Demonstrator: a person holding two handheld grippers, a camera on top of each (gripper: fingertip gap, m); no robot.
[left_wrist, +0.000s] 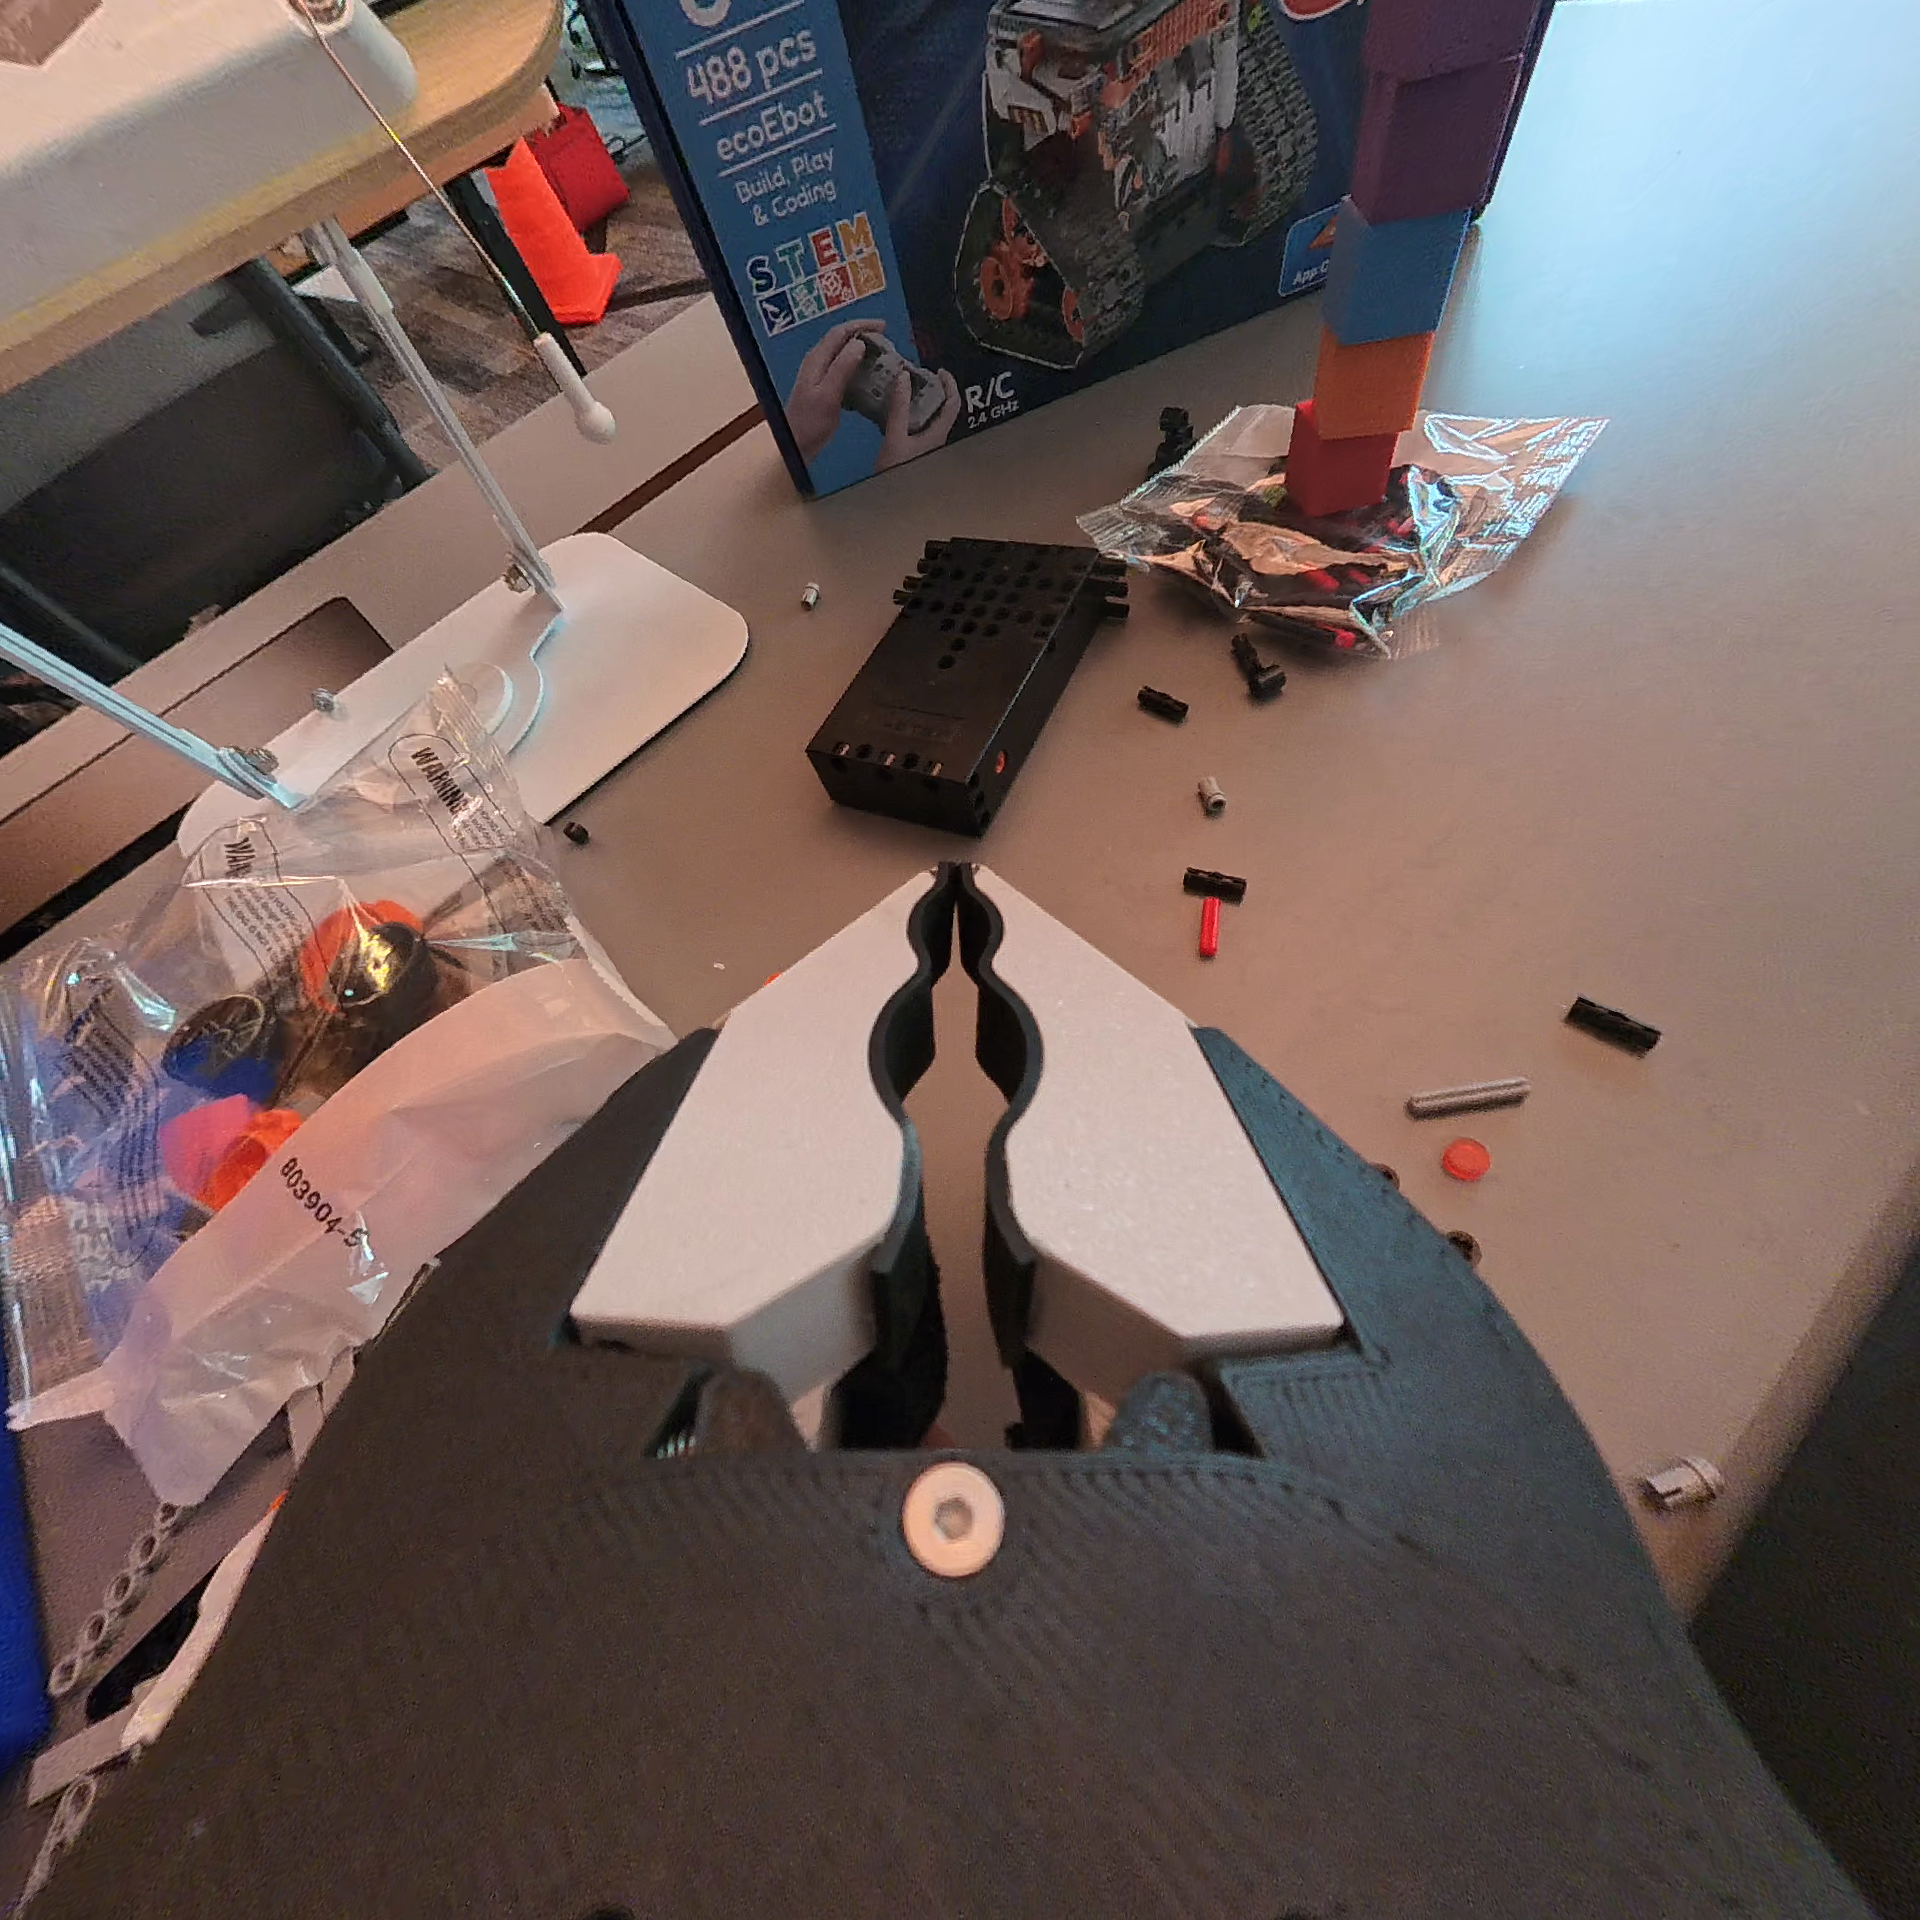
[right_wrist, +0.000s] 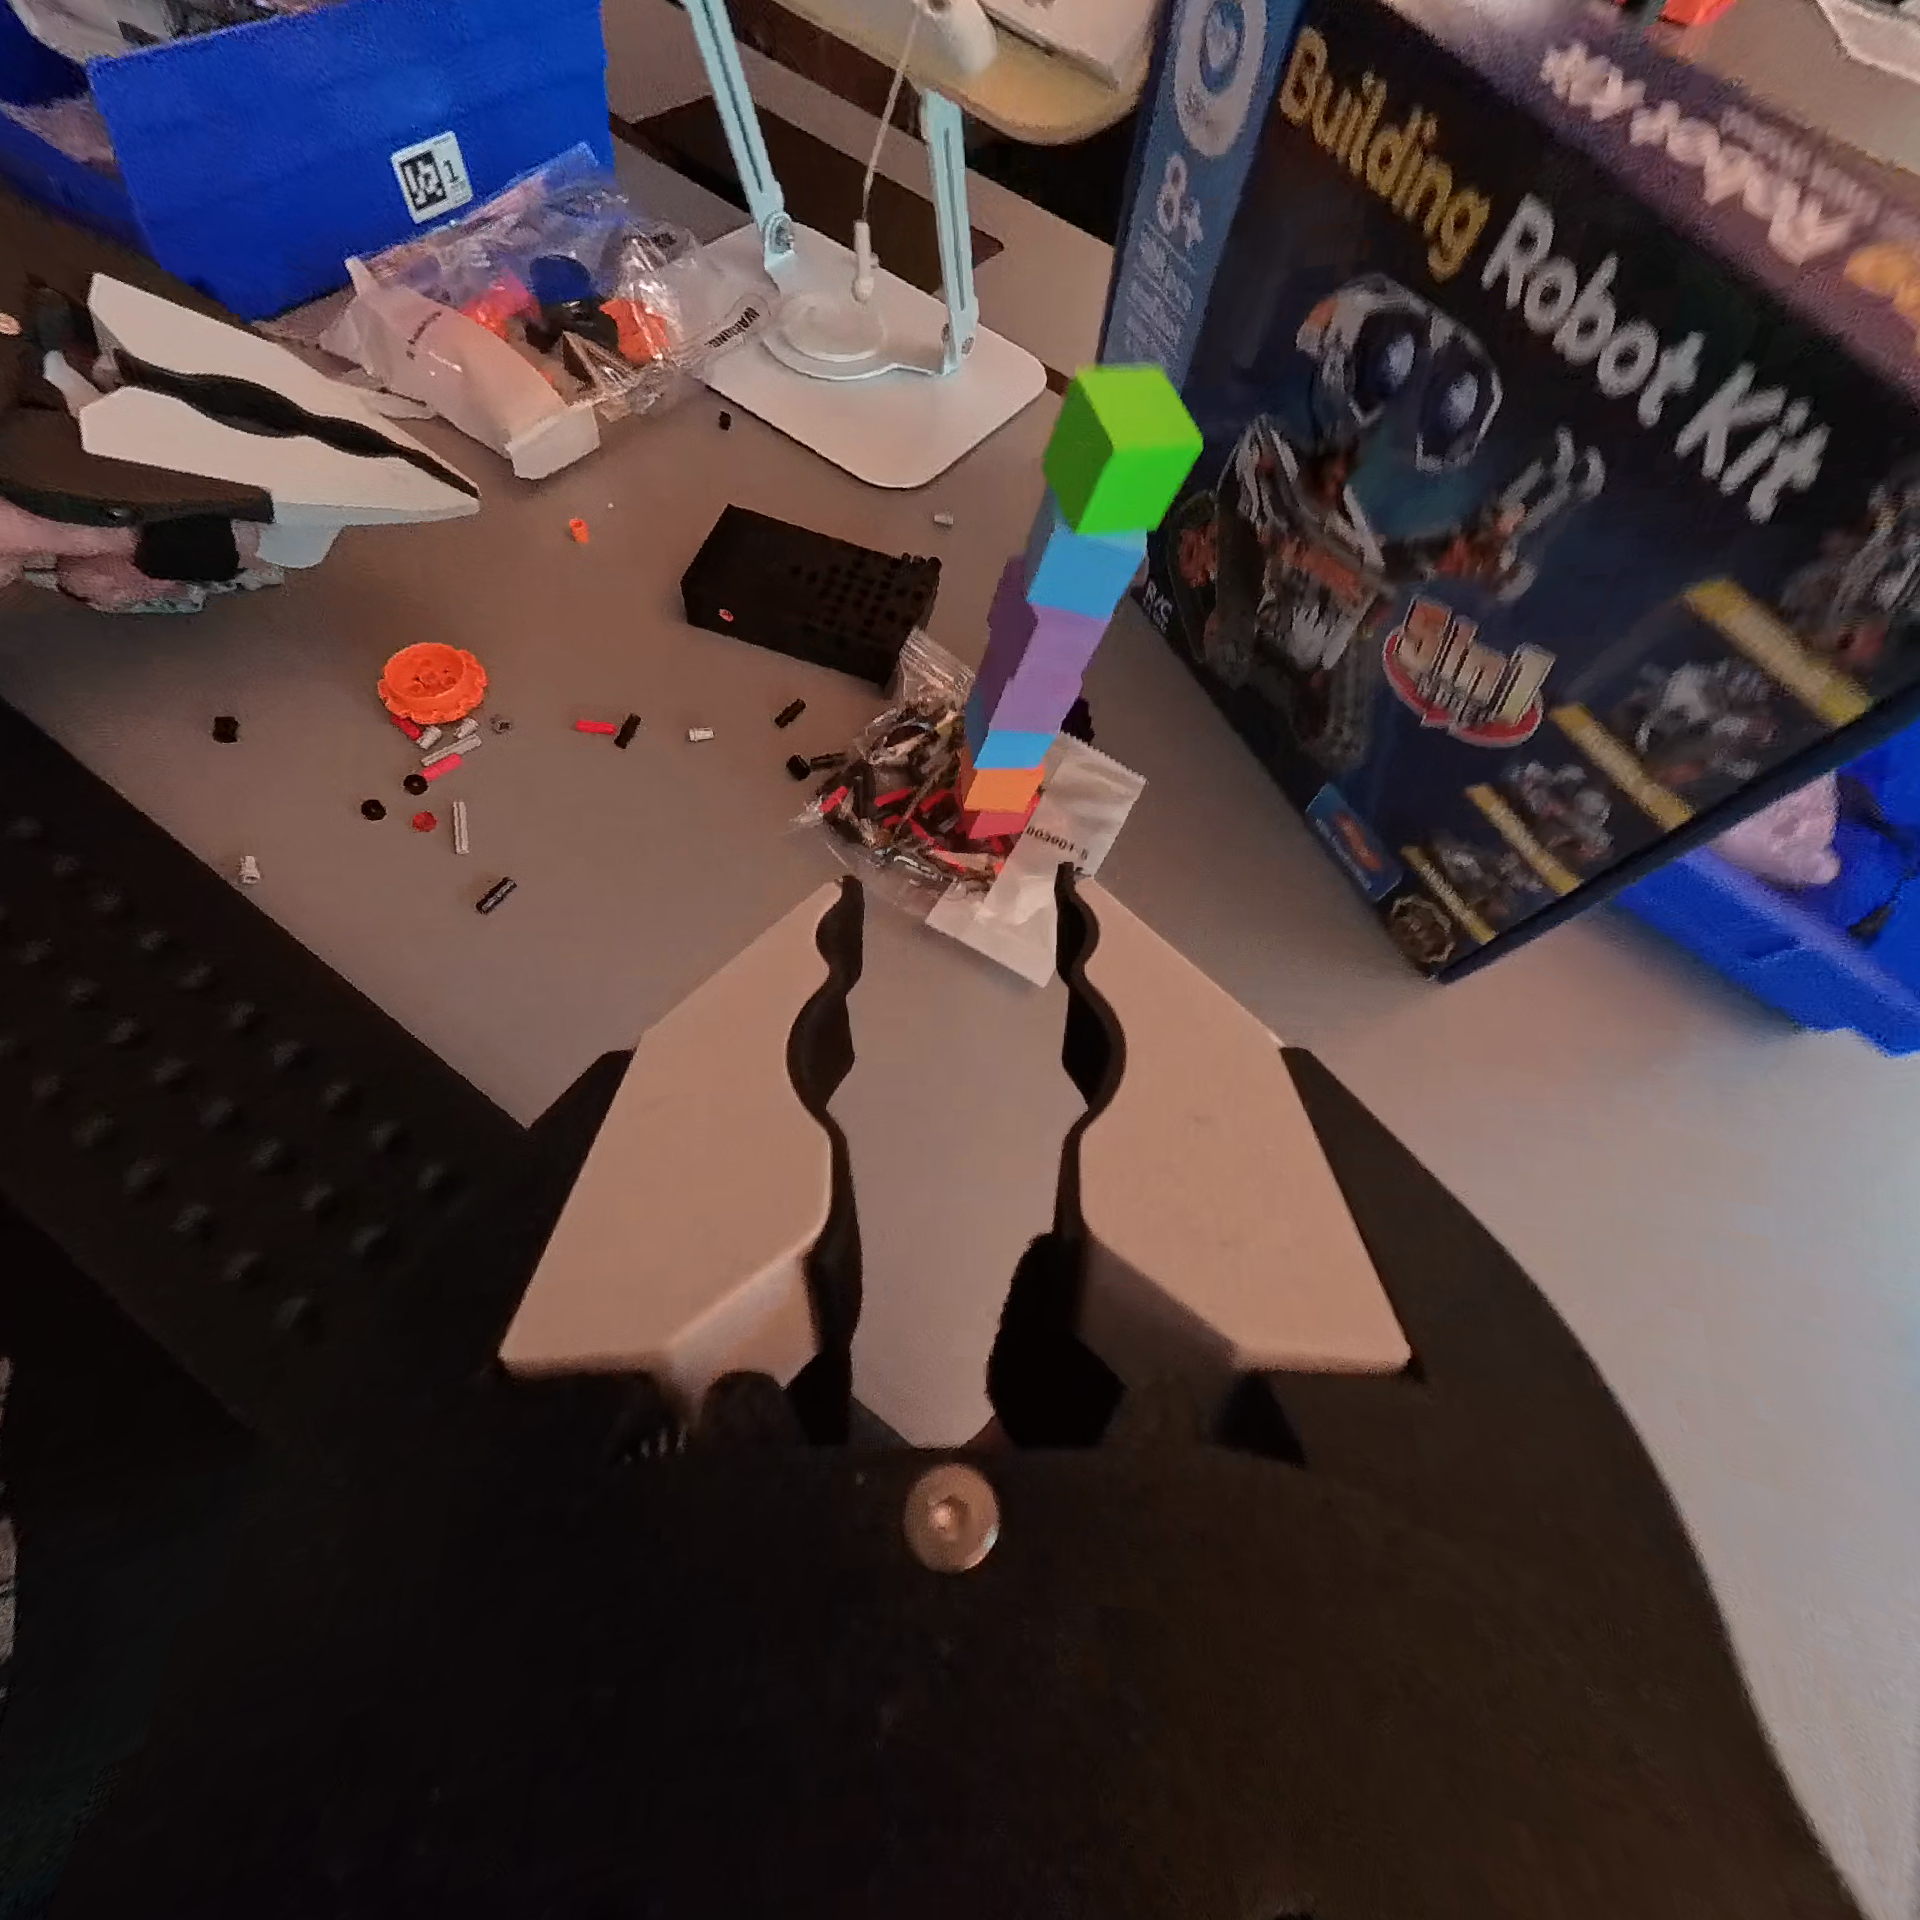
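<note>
My left gripper (left_wrist: 956, 878) is shut and empty, its tips just short of a black perforated block (left_wrist: 956, 686) on the grey table; it also shows in the right wrist view (right_wrist: 457, 488) at far left. My right gripper (right_wrist: 956, 894) is open and empty above the table, close to a clear bag of small black and red parts (right_wrist: 904, 800). A tall tower of coloured cubes (right_wrist: 1039, 665) stands on that bag, with a green cube (right_wrist: 1122, 447) on top. In the left wrist view the tower (left_wrist: 1382, 312) rises at upper right out of frame.
A blue robot kit box (left_wrist: 935, 229) (right_wrist: 1507, 468) stands behind the tower. A white lamp base (left_wrist: 582, 665) and a bag of orange and blue parts (left_wrist: 260, 1018) lie left. Small pins, an orange wheel (right_wrist: 431, 681) and a red disc (left_wrist: 1465, 1158) are scattered on the table. One gripper's finger ends stand about 30 cm off the other's. My left tips are about 25 cm from the green cube (right_wrist: 1122, 447), my right tips only 11 cm.
</note>
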